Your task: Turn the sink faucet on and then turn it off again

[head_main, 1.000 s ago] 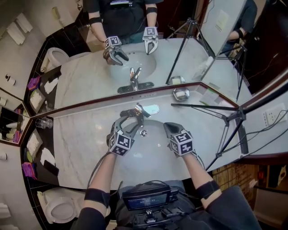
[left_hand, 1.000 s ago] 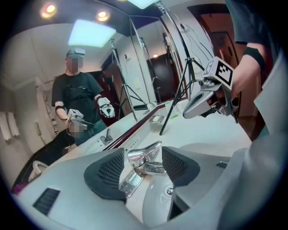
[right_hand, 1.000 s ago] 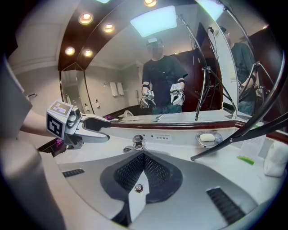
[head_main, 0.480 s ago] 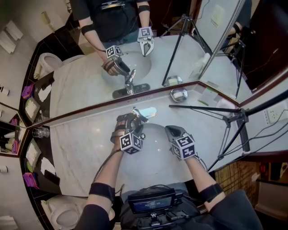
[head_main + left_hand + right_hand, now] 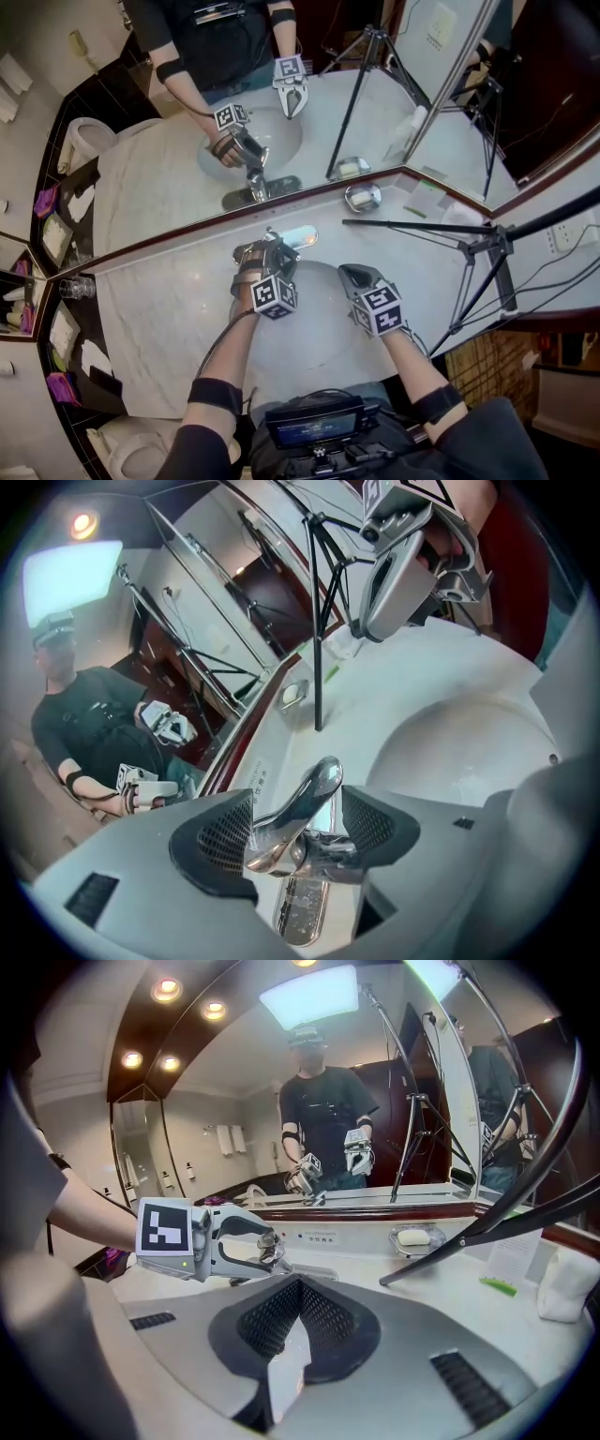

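Two grippers over the sink, head view first: L gripper (image 5: 266,251) is up at the faucet (image 5: 279,240) at the back edge of the basin (image 5: 314,319), w/ its jaws either side of the chrome lever. R gripper (image 5: 351,274) hangs over the basin's right part, near the faucet but clear of it. Marble counter (image 5: 155,309) runs round the basin. A soap dish (image 5: 363,198) stands by the mirror (image 5: 178,178), and a tripod (image 5: 469,246) stands on the counter to the right.

Left gripper view: L gripper (image 5: 300,827) jaws wide apart and have just been opening. The faucet lever (image 5: 302,803) stands betw. the pads (image 5: 223,834), tilted and close to the picture-left pad, w/ a gap to the other pad, so no squeeze on it. Faucet base plate shows below, betw. the jaws. R gripper (image 5: 380,607) shows at top, above the basin (image 5: 469,733). No water stream can be made out.

Right gripper view: R gripper (image 5: 298,1321) jaws are pressed together w/ nothing betw. them. Ahead and to picture-left, L gripper (image 5: 268,1252) brackets the faucet. Soap dish (image 5: 411,1237) sits at the mirror's foot, and a tripod leg (image 5: 469,1234) slants across the counter.
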The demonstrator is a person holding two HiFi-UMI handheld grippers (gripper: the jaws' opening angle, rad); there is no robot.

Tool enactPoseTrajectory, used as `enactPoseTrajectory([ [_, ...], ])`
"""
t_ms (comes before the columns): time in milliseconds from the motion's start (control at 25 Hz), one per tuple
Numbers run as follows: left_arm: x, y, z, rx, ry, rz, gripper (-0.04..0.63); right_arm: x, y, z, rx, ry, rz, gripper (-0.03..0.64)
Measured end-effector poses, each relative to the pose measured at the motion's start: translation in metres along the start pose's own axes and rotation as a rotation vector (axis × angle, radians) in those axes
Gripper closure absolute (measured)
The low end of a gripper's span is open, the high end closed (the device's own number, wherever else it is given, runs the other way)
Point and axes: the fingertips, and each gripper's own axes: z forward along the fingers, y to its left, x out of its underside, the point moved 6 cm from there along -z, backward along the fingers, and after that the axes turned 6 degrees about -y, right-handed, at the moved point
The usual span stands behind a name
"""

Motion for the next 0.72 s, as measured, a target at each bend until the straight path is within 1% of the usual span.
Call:
enactPoseTrajectory([
  [200, -0.002, 0.007, 0.004, -0.017, 0.003, -0.040, 0.301, -0.001, -0.002, 0.000, 0.001, -0.004, 0.002, 0.598],
  [480, -0.002, 0.017, 0.001, -0.044, -0.023, -0.091, 0.316, 0.001, 0.003, 0.003, -0.008, -0.001, 0.010, 0.598],
  [640, -0.007, 0.022, -0.006, -0.073, -0.022, -0.142, 0.330, 0.001, 0.004, 0.003, -0.010, 0.000, 0.010, 0.598],
  [720, -0.003, 0.021, -0.004, -0.062, -0.023, -0.147, 0.330, 0.002, 0.002, 0.003, -0.007, 0.002, 0.012, 0.598],
])
